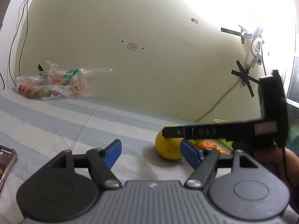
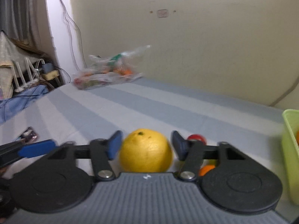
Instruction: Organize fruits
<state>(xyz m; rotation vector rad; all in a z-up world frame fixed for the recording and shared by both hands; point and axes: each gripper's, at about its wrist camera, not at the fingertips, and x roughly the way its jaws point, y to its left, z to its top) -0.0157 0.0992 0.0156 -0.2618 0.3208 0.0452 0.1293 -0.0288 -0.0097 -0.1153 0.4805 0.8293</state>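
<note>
Large yellow citrus (image 2: 145,150): round, dimpled skin, dark stem scar facing up, resting on striped cloth; in left wrist view at 3 o'clock of centre. Small red fruit (image 2: 197,137) just beyond at 2 o'clock of citrus, partly hidden. Orange fruit (image 2: 206,169) at 4 o'clock. Tangerines (image 1: 207,145) in lime-green bin (image 2: 290,149) at 3 o'clock. Bagged fruit (image 2: 108,71) far off at 11 o'clock.

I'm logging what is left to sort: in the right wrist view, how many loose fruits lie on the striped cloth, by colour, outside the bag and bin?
Yellow: 1, yellow fruit
Red: 1, red fruit
Orange: 1, orange fruit
Total: 3. A yellowish bit beside the orange one is too hidden to count.
</note>
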